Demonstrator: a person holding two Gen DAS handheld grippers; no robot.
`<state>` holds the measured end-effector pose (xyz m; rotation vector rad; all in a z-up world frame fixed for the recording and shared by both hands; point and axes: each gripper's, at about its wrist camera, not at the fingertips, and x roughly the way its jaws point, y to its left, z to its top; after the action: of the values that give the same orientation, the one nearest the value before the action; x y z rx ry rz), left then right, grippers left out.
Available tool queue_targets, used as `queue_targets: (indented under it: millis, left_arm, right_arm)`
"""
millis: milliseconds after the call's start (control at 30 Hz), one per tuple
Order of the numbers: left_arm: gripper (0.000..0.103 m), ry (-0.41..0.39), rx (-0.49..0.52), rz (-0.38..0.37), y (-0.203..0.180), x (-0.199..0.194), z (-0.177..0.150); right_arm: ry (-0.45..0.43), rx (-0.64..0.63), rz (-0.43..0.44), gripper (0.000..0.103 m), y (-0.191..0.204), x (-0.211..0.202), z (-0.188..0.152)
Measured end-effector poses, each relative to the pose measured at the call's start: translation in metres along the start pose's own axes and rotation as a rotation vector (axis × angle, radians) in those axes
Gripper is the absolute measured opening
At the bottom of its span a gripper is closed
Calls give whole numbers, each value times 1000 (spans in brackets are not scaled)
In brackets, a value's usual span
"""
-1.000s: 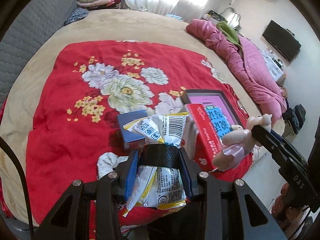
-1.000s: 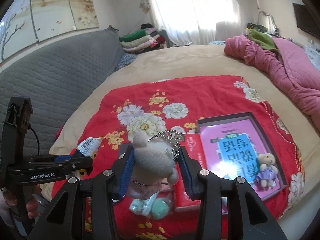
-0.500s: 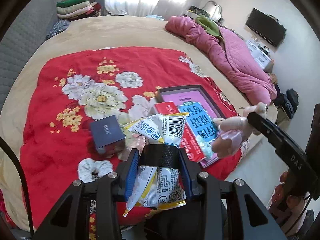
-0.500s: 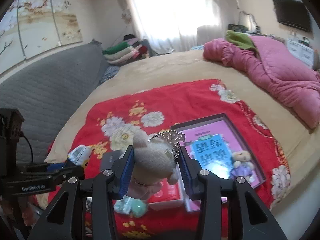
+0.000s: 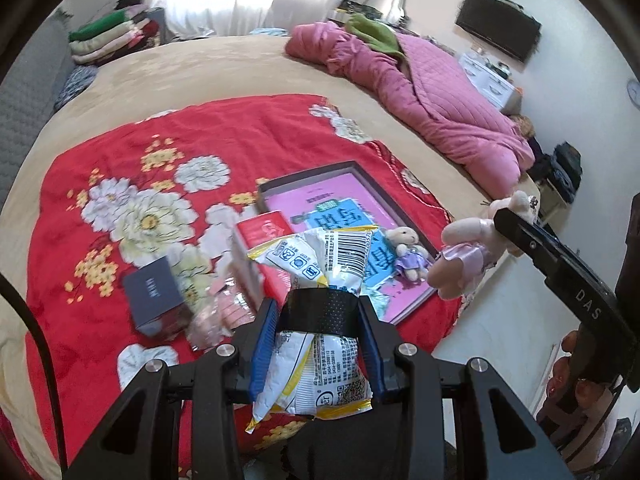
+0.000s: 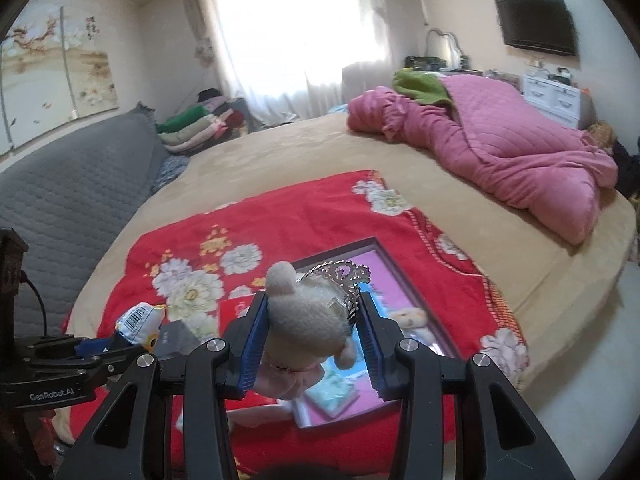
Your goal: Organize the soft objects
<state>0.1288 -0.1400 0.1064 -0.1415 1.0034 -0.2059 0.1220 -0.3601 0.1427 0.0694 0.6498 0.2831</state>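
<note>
My left gripper [image 5: 318, 312] is shut on a white and yellow snack packet [image 5: 320, 292] wrapped with a black band, held above the near edge of the red floral cloth [image 5: 132, 152]. My right gripper [image 6: 310, 320] is shut on a cream plush bear [image 6: 306, 320] wearing a silver crown; it shows at the right of the left wrist view [image 5: 466, 256]. A small bear in a purple dress [image 5: 408, 254] lies on the pink book in a dark tray [image 5: 352, 168]. The packet also shows in the right wrist view [image 6: 138, 322].
On the cloth lie a red box [image 5: 264, 240], a dark blue box [image 5: 154, 292], a clear pink packet [image 5: 218, 314] and a white scrunchie [image 5: 142, 364]. A pink quilt [image 5: 432, 108] lies at the bed's right. Folded clothes [image 5: 108, 40] are stacked at the back.
Both grippers have pulled back and up from the bed with their loads; the views show more of the room. The items on the cloth have not moved.
</note>
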Motion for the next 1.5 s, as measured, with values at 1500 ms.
queue_targets:
  millis: [1500]
  left_arm:
    - [39,217,111,11,-65,166,41]
  right_arm:
    - [200,141,-84,44,-84,111,-41]
